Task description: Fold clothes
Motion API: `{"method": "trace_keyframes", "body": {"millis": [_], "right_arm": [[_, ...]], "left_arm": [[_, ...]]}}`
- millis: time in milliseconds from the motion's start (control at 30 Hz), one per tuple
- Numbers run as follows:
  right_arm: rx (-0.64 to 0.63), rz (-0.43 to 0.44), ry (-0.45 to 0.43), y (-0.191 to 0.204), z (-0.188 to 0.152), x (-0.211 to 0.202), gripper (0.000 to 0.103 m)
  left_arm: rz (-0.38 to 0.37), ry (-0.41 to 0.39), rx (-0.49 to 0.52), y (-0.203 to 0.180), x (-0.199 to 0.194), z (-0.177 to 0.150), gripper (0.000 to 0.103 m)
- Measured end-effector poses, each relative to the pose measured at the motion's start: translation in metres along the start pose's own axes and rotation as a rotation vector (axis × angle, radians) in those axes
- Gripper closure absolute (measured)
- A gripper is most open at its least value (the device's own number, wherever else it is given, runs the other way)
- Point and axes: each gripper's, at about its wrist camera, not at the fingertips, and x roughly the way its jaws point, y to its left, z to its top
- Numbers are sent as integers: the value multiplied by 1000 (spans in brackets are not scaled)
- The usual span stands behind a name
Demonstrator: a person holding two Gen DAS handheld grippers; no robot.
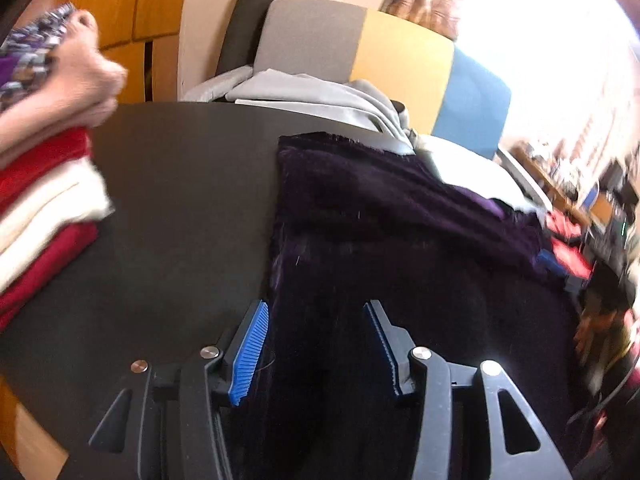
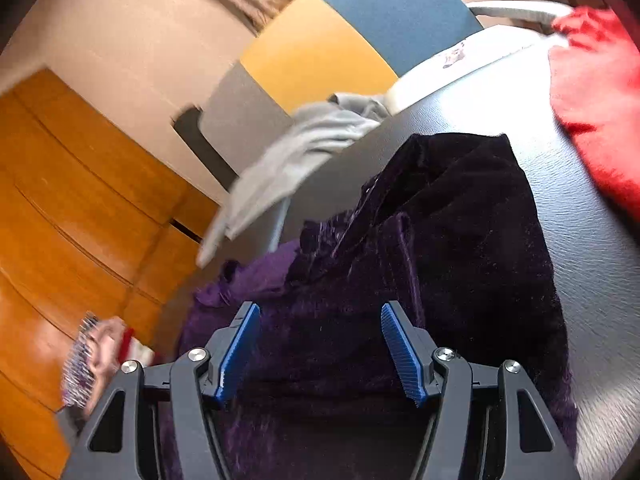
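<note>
Left wrist view: the left hand-held gripper (image 1: 316, 344) is hovering released over the near part of a dark purple velvet garment (image 1: 400, 240), its blue pads (image 1: 250, 354) standing apart with the cloth lying beneath and between them — no pad is pressing on it. The garment is spreading ahead and to the right of this hand-held gripper across the black desk (image 1: 180, 208). Ahead and far to the left, a person's hand (image 1: 86, 76) in a patterned sleeve is resting on a folded stack of red and white cloth (image 1: 44, 216). Beyond the garment, grey clothes (image 1: 320, 96) are lying at the desk's far edge, in front of a chair back in grey, yellow and blue (image 1: 400, 56).

Right wrist view: the right hand-held gripper (image 2: 320, 348) is likewise released, jaws wide, with the same purple garment (image 2: 460, 220) lying under them and running ahead — rumpled, a lighter purple fold showing to the left. A red garment (image 2: 596, 92) is lying ahead to the far right on the desk (image 2: 592, 248). The grey clothes (image 2: 288, 160) are hanging off the desk's edge ahead to the left, blurred, before a wooden cabinet (image 2: 80, 184).
</note>
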Motion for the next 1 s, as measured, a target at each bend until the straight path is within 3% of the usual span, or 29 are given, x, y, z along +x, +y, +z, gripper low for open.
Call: {"method": "trace_keyframes", "body": {"millis": [67, 167, 267, 367, 567, 733, 900, 1000], "right_arm": [[-31, 23, -6, 15, -13, -17, 23], [-77, 60, -24, 32, -43, -45, 20], [-119, 6, -31, 33, -68, -59, 9], [-102, -48, -8, 16, -85, -53, 11], [-205, -84, 11, 24, -88, -48, 0], [-216, -91, 24, 21, -86, -41, 0], [-252, -168, 77, 29, -70, -26, 0], [-235, -139, 57, 31, -82, -38, 0]], "left_arm": [[22, 13, 41, -3, -2, -13, 52], [43, 31, 76, -6, 2, -30, 52], [102, -18, 174, -17, 5, -40, 48], [87, -31, 132, -14, 6, -40, 47], [90, -44, 128, -13, 8, -39, 47], [72, -54, 133, -10, 11, -38, 42], [84, -23, 92, -10, 18, -28, 36], [84, -36, 104, -10, 14, -34, 36]]}}
